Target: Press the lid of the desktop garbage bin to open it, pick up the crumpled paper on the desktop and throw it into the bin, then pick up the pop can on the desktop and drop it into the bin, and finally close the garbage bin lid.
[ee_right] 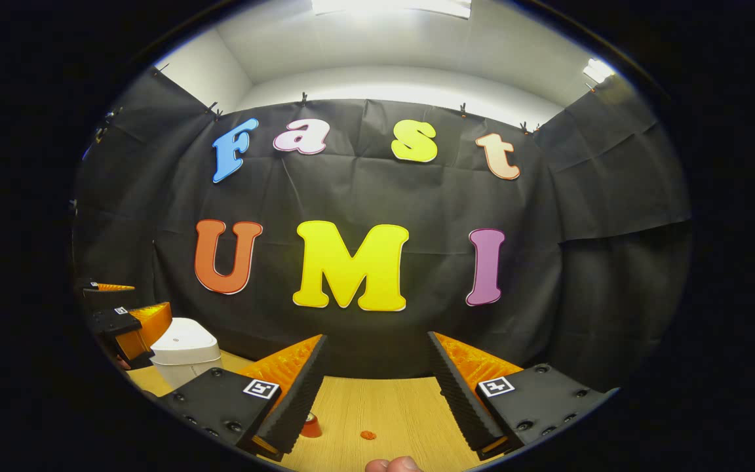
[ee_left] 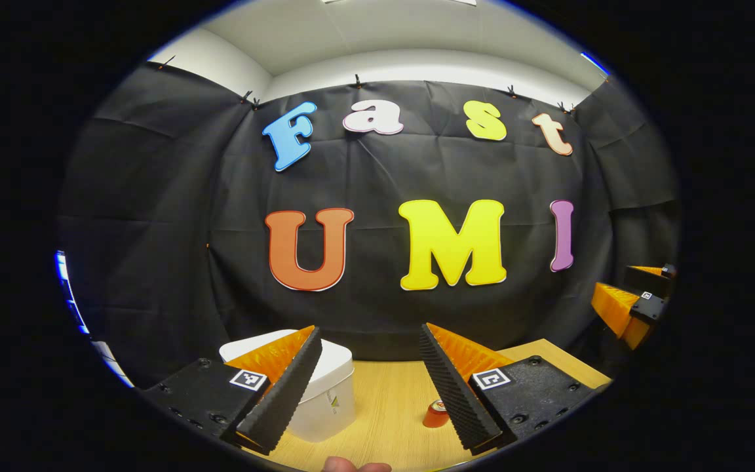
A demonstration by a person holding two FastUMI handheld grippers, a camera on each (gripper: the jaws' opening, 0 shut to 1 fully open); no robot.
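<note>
The white desktop bin [ee_left: 328, 393] stands on the wooden table [ee_left: 390, 406] with its lid down, just behind my left gripper's left finger. A small orange pop can [ee_left: 436, 414] stands upright right of the bin, beside the right finger. My left gripper [ee_left: 369, 331] hovers above the table, open and holding nothing. In the right gripper view the bin [ee_right: 184, 357] sits at the far left and the pop can [ee_right: 310, 426] peeks out from behind the left finger. My right gripper [ee_right: 376, 337] is open and holds nothing.
The other gripper [ee_left: 633, 298] hangs at the right edge of the left gripper view, and the left one [ee_right: 128, 321] shows beside the bin in the right gripper view. A tiny orange bit [ee_right: 368, 434] lies on the table [ee_right: 404, 406]. The black cloth wall is close behind.
</note>
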